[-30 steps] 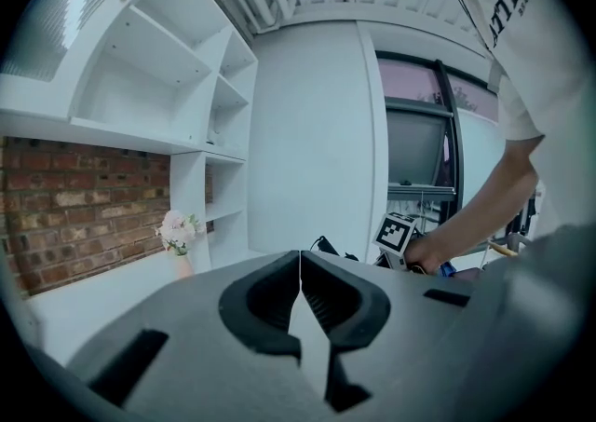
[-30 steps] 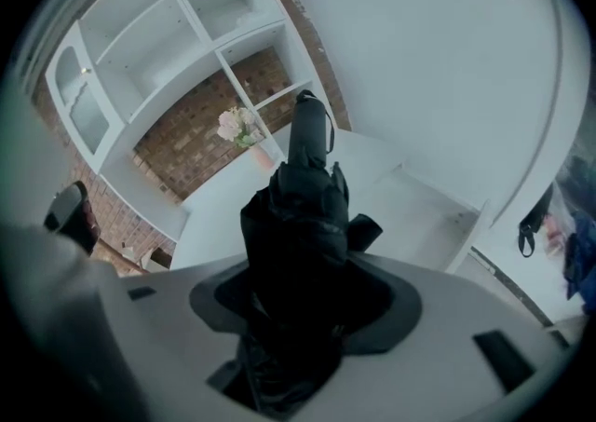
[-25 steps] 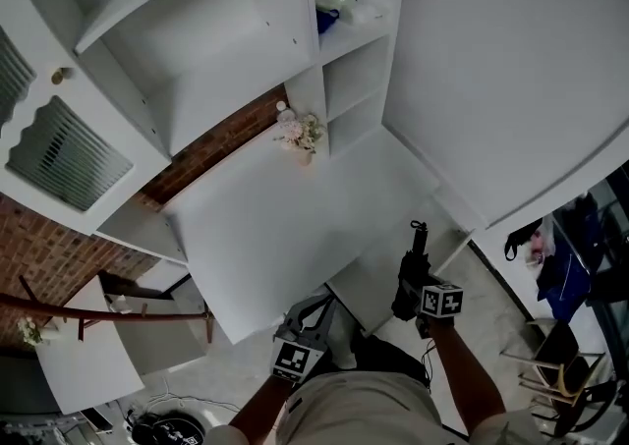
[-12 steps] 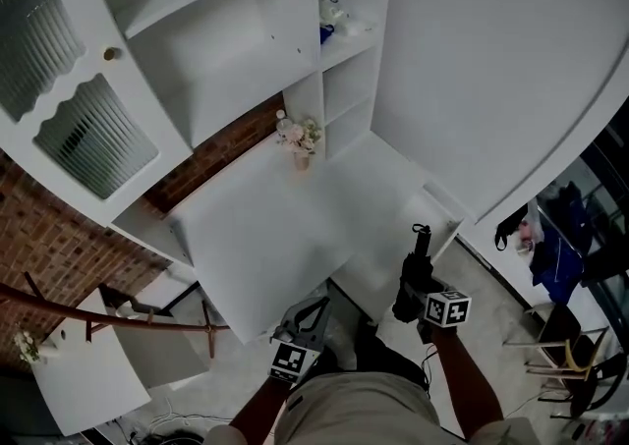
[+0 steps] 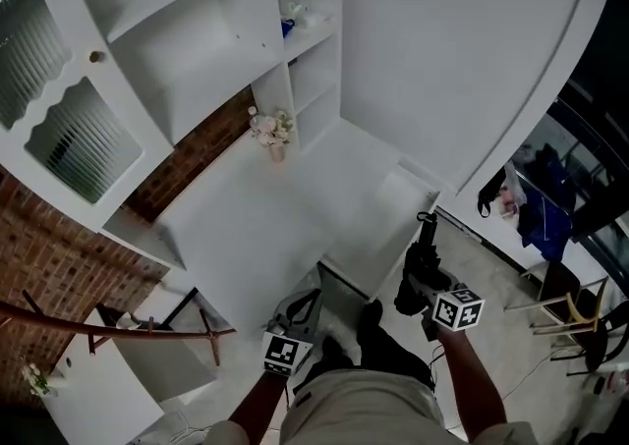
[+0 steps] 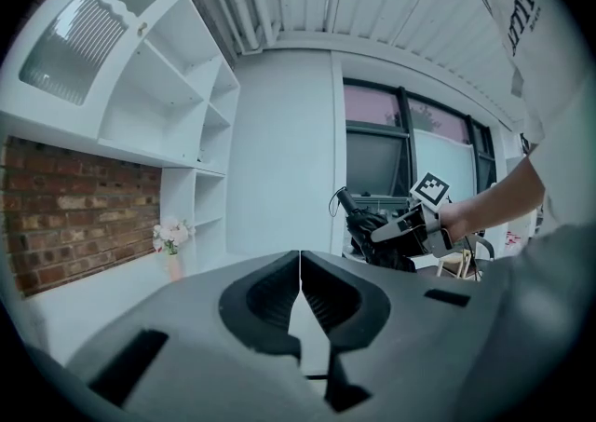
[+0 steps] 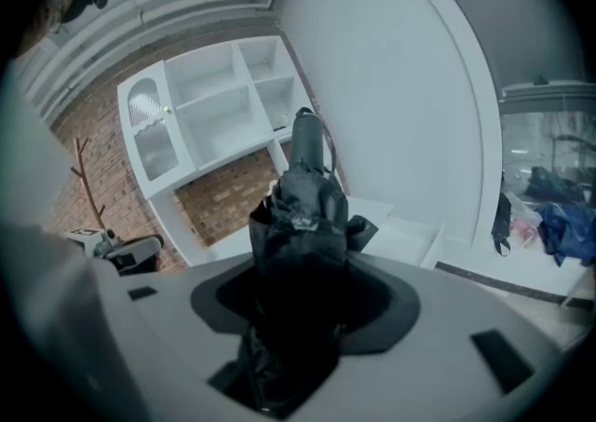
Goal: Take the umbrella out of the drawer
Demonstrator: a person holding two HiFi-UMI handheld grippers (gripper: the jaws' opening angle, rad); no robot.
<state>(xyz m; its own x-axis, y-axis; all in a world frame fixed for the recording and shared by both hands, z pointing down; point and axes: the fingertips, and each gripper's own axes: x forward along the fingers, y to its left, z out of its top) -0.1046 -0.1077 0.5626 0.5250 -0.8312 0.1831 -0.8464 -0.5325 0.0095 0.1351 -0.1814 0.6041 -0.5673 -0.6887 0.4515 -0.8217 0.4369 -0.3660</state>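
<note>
The only print in sight is the black-and-white square pattern on each gripper's cube, which carries no letters, and a few dark letters on the person's shirt at the top right of the left gripper view, cut off too far to read. The right gripper (image 5: 419, 274) has its jaws wide and clamped around the bunched black canopy of a folded umbrella (image 5: 425, 245), whose handle points up and away from the person. The umbrella is out of the drawer (image 5: 378, 232), lifted in the air over the drawer's right corner. The drawer stands pulled out from under the white counter (image 5: 251, 227), its dark front edge close to the person's legs. The left gripper (image 5: 303, 301) holds nothing, its jaws pressed together, and sits low near the drawer's front left corner. The counter runs back, bare and white, to a vase (image 5: 272, 134) at the foot of the shelves (image 5: 197, 50). A curved white wall (image 5: 452, 50) closes the right side, and beyond its lower edge there is floor with a chair (image 5: 580, 301).
</note>
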